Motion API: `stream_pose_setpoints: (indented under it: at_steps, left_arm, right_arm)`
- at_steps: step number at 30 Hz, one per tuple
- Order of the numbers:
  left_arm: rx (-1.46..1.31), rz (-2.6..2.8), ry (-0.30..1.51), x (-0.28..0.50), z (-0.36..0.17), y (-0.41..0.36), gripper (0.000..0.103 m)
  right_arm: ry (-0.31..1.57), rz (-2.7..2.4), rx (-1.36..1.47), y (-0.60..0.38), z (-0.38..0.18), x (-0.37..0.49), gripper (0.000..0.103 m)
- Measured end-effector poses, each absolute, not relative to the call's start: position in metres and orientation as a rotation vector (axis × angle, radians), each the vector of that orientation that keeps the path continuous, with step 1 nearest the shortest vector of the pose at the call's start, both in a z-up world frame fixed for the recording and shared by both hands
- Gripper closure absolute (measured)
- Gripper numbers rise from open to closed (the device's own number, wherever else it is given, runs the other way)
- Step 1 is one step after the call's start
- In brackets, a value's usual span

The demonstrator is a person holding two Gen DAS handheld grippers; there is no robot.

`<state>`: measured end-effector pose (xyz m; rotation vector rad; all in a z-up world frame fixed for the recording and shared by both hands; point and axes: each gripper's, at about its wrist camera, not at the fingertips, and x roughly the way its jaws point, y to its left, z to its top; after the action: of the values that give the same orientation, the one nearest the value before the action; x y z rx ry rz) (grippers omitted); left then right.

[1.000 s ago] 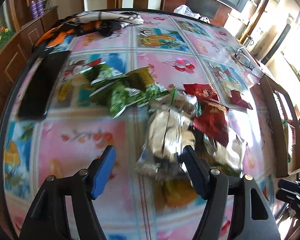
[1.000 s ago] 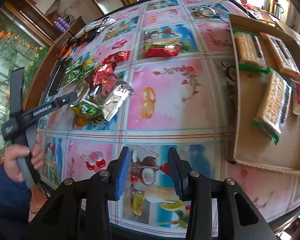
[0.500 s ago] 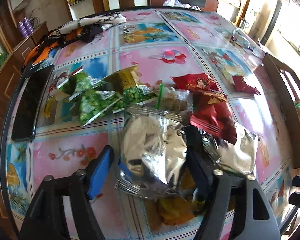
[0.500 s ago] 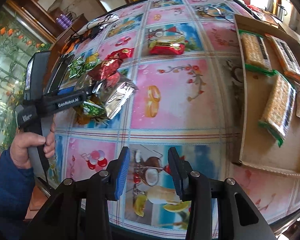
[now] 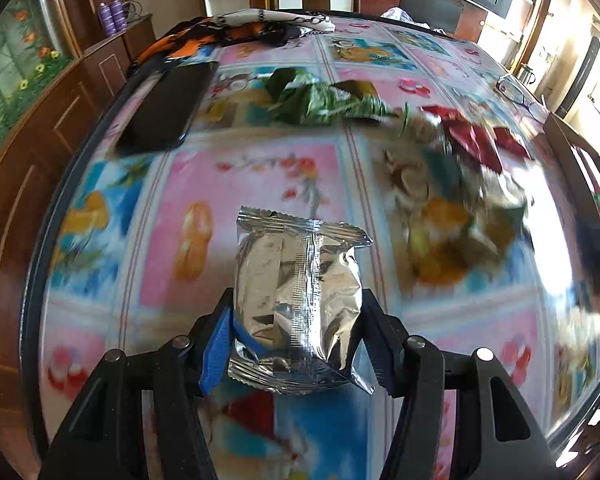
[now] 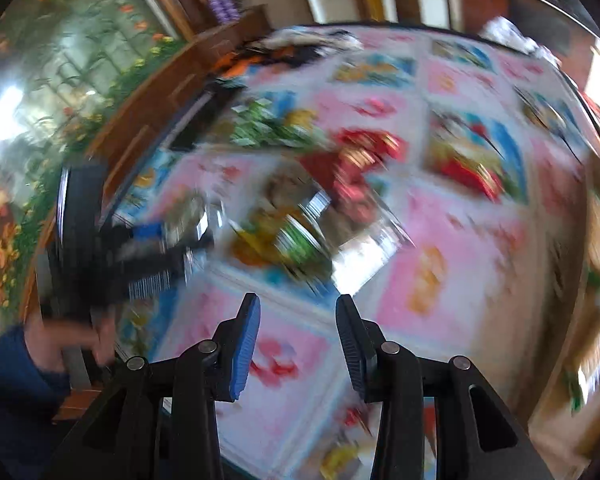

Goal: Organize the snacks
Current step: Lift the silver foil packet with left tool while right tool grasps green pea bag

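My left gripper (image 5: 296, 320) is shut on a silver foil snack packet (image 5: 296, 292) and holds it above the table, seam side up. The pile of snacks lies beyond it to the right: green packets (image 5: 320, 100), red packets (image 5: 476, 140) and silver and orange ones (image 5: 452, 224), all blurred. My right gripper (image 6: 298, 324) is open and empty above the near part of the table. In the blurred right wrist view the snack pile (image 6: 300, 208) sits ahead and the left gripper (image 6: 148, 256) with its hand is at the left.
A black phone (image 5: 168, 108) lies at the table's left edge. Dark and orange cloth (image 5: 236, 28) is at the far edge. Glasses (image 5: 514, 90) lie at the far right. A cardboard box edge (image 6: 596, 260) is at the right. The table (image 5: 228, 184) has a colourful patterned cover.
My left gripper closed on the silver packet and lifted it left, away from the pile. My right gripper swung left toward the pile; the box has slid to the view's right edge.
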<state>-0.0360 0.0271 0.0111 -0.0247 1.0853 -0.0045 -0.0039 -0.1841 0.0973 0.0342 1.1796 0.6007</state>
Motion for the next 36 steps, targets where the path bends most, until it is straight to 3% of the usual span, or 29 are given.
stream_pose_setpoints:
  at_steps: [6, 8, 14, 17, 24, 33, 34, 35, 36]
  left_arm:
    - [-0.03, -0.001, 1.091, -0.046, 0.012, 0.027, 0.045]
    - [-0.026, -0.004, 1.094, -0.049, 0.012, 0.027, 0.045]
    - [-0.043, -0.008, 1.1, -0.051, 0.012, 0.034, 0.045]
    - [-0.036, -0.006, 1.098, -0.05, 0.012, 0.033, 0.045]
    - [-0.04, -0.009, 1.094, -0.05, 0.011, 0.033, 0.045]
    - [-0.016, -0.01, 1.08, -0.053, 0.012, 0.03, 0.044]
    - [-0.014, -0.01, 1.076, -0.053, 0.012, 0.03, 0.045]
    - [-0.014, -0.01, 1.074, -0.054, 0.012, 0.03, 0.045]
    - [-0.013, -0.009, 1.071, -0.054, 0.012, 0.03, 0.045]
  right_arm:
    - [1.173, 0.622, 0.073, -0.149, 0.086, 0.046, 0.061]
    - [1.22, 0.631, 0.085, -0.145, 0.073, 0.05, 0.067]
    - [1.363, 0.819, 0.073, -0.144, 0.07, -0.003, 0.067]
    - [1.339, 0.84, 0.039, -0.148, 0.076, -0.018, 0.067]
    - [1.248, 0.758, 0.008, -0.148, 0.079, -0.008, 0.048]
    - [1.262, 0.704, -0.14, -0.11, 0.048, -0.005, 0.048]
    - [1.269, 0.705, -0.138, -0.109, 0.046, -0.006, 0.05]
    - [1.272, 0.703, -0.14, -0.108, 0.044, -0.007, 0.065]
    - [1.274, 0.696, -0.149, -0.108, 0.042, -0.01, 0.068]
